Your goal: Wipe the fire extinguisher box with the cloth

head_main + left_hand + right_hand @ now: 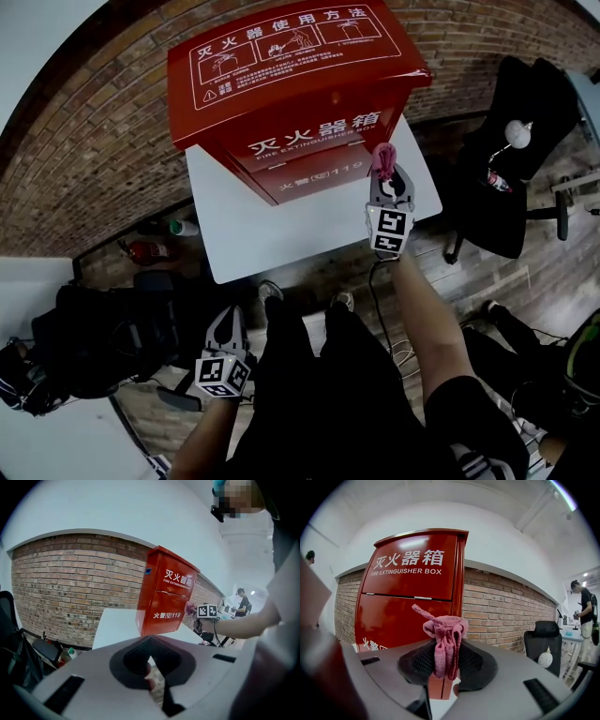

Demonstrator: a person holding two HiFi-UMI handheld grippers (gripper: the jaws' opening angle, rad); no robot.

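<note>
**Head view.**
- Fire extinguisher box [295, 84]: one, red, upright on the table [281, 234], backed by a brick wall [84, 159].
- Cloth [382, 159]: one, pink and bunched. It sits at the lower right front corner of the box, and contact looks likely but is not certain.
- Right hand-held gripper [384, 176]: one, reached out over the table and carrying the cloth.
- Left hand-held gripper [229, 319]: one, held low by your legs, off the table and well apart from the box.
- Chair [511, 141]: one, black, to the right of the table.

**Left gripper view.**
- Your left jaws meet at their tips with nothing between them.
- The box [164, 597] stands ahead on the table, with the cloth [190, 607] at its right front edge.

**Right gripper view.**
- Your right jaws are clamped on the cloth [443, 634], and its loose end stands up above the pads.
- The front of the box [412, 588] fills the view just beyond the cloth.

**Progress (judged).**
- Done: the cloth is gripped and brought to the box.
- No streak or cleaned patch shows, so you cannot credit any face as wiped.
- Left to do: the front, sides and sloped lid.
</note>
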